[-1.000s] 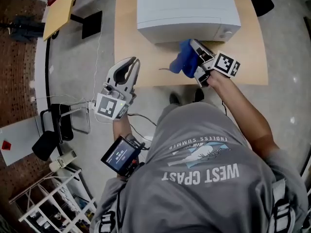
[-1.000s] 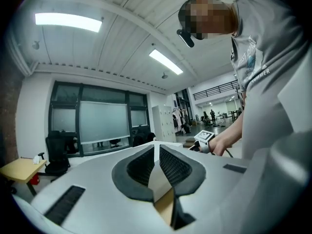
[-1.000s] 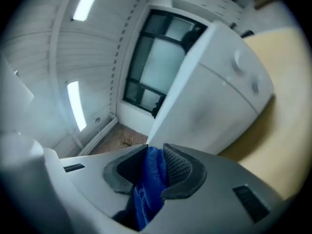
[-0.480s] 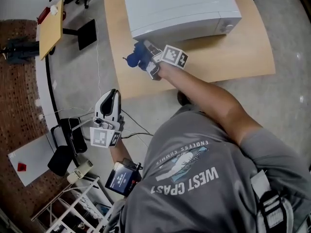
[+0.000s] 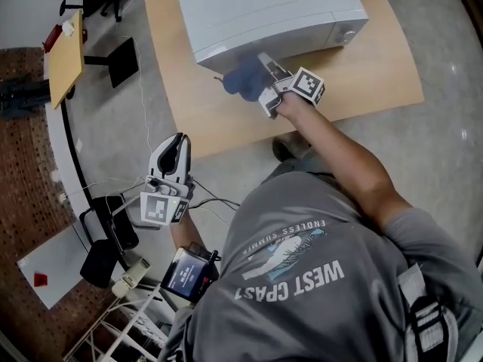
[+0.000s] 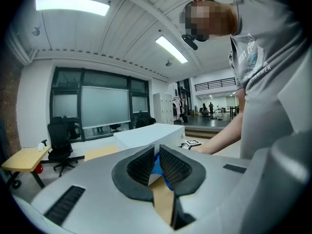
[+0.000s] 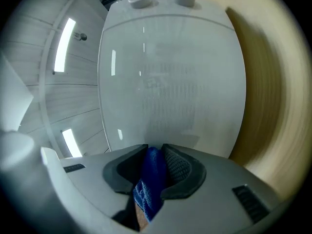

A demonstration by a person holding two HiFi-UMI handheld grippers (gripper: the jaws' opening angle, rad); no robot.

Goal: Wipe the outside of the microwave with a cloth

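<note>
Presently: white microwave [image 5: 264, 13], standing on a wooden table [image 5: 370, 74]. Blue cloth [image 5: 243, 79], bunched at the microwave's near face, by its lower edge. Right gripper [image 5: 266, 65], jaws partway closed and clamped on the cloth, pointed at that same face of the microwave. Left gripper [image 5: 176, 143], jaws drawn together with nothing between them, held over the floor, well apart from the microwave, off its near left corner.
</note>
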